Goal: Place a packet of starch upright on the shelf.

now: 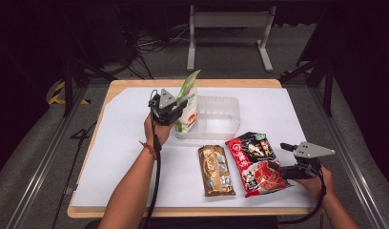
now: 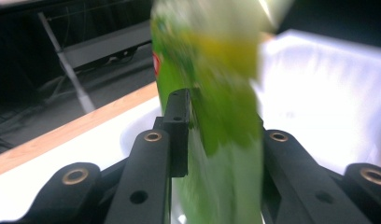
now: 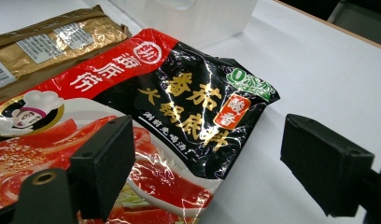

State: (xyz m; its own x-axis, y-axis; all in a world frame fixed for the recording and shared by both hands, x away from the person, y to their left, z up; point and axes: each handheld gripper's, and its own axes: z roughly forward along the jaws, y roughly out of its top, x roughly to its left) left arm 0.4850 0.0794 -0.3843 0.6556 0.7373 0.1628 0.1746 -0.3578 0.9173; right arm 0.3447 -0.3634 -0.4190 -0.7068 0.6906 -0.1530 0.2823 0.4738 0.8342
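- The left gripper (image 1: 176, 106) has its fingers (image 2: 177, 133) closed on the green and white pouch (image 1: 189, 102), holding it upright at the left end of the clear bin (image 1: 221, 117) near the far side of the worktop (image 1: 121, 143).
- The pouch is blurred in the left gripper view. It looks light and soft-sided, so it would likely flop or slip if pinched near its loose top, and a grip on the flat body seems safer.
- The gold packet (image 1: 215, 170) lies flat on the worktop just in front of the bin.
- Beside it to the right lies the red and black packet (image 1: 256, 163), glossy and probably slippery; its sealed edge looks like the best place to take hold.
- The right gripper (image 1: 284, 161) hovers at that packet's right edge, its fingers (image 3: 104, 161) spread wide and empty.
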